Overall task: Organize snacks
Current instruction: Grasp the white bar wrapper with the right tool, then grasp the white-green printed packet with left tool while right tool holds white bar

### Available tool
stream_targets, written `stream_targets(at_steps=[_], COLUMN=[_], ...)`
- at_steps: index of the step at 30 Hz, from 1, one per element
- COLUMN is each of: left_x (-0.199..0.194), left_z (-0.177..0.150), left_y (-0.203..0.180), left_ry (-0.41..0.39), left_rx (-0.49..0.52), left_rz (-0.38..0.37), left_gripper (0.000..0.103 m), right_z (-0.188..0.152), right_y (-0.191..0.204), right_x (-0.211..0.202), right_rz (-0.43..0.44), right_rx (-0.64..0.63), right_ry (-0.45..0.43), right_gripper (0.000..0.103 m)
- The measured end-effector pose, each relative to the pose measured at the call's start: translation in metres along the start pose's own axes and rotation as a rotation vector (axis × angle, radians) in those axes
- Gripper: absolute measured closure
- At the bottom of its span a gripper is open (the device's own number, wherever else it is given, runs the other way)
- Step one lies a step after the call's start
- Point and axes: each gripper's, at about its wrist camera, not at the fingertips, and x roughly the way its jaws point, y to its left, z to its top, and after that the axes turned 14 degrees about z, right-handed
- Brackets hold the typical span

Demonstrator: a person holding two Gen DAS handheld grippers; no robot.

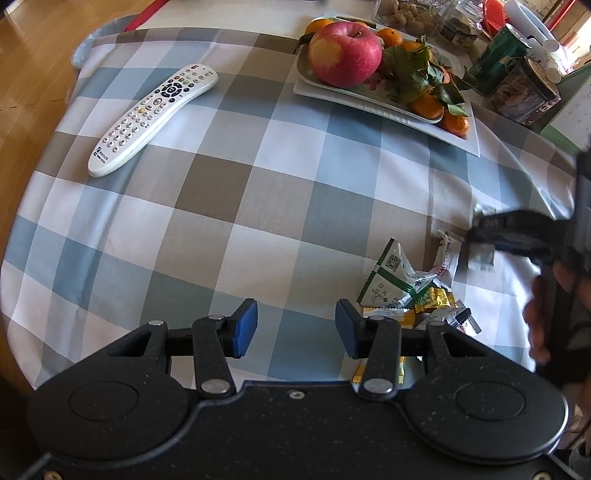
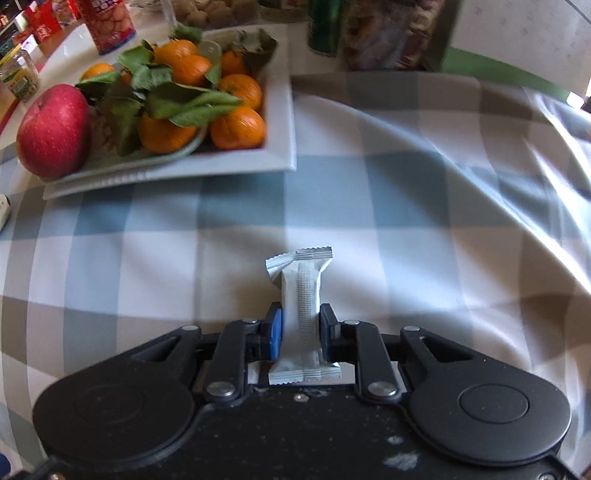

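Between the blue pads of the right gripper (image 2: pixel 301 330): one white snack bar (image 2: pixel 300 314) in a crimped wrapper, pinched across its middle, its long axis running away from the camera, both sealed ends sticking out beyond the jaws, over the checked tablecloth (image 2: pixel 406 229).

Left gripper (image 1: pixel 295 328): fingers spread apart with nothing between them, only cloth showing in the gap.

Snack pile (image 1: pixel 410 295), just beside the left gripper's right finger: a green-and-white sachet (image 1: pixel 388 277), a yellow packet (image 1: pixel 436 299), a white wrapper with red lettering (image 1: pixel 447 254), others partly hidden under the gripper body. In the left wrist view the right gripper sits at the far edge of this pile, blurred, a hand (image 1: pixel 543 314) behind it.

White remote control (image 1: pixel 151 118): lying flat on the cloth, well apart from the pile, to the far left.

White rectangular fruit plate (image 2: pixel 280 155): beyond the bar, holding a red apple (image 2: pixel 51 129) and leafy mandarins (image 2: pixel 236 129).

Behind the plate: a green can (image 1: pixel 498 59), a red biscuit tin (image 2: pixel 110 22), a container of walnuts (image 1: pixel 406 14), further jars and boxes too blurred to name.
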Motion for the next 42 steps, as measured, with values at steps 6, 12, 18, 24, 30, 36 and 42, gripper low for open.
stream_targets(at_steps=[6,12,18,24,30,36,42], left_x=[0.0,0.005,0.01,0.014,0.03,0.034,0.046], left_z=[-0.003,-0.008,-0.01,-0.014,-0.009,-0.011,-0.005], left_y=[-0.005,-0.019,-0.042,-0.064,-0.079,-0.096,-0.102], left_ry=[-0.013,-0.021,-0.044,-0.122,-0.148,-0.148,-0.11], left_rx=[0.019,0.063,0.093,0.142,0.168,0.214,0.194], left_rz=[0.006,0.01,-0.055,-0.037,-0.006,-0.008,-0.015], left_gripper=[0.049,0.049,0.049,0.049,0.048,0.047,0.046], right_z=[-0.038,-0.101,-0.163,-0.185,-0.177,-0.178,-0.182], right_y=[-0.029,-0.065,-0.083,-0.082,-0.077,-0.073,-0.076], right_x=[-0.03,-0.065,-0.095,-0.107,-0.119,-0.124,-0.118], right_rz=[0.072,0.122,0.151,0.138,0.173,0.225,0.245], right_rx=[0.068,0.142,0.204,0.137,0.104,0.111,0.146], right_ry=[0.038,0.062,0.061,-0.017,-0.05,-0.034,0.001], right_gripper=[0.082,0.082,0.082,0.082,0.082,0.081,0.081])
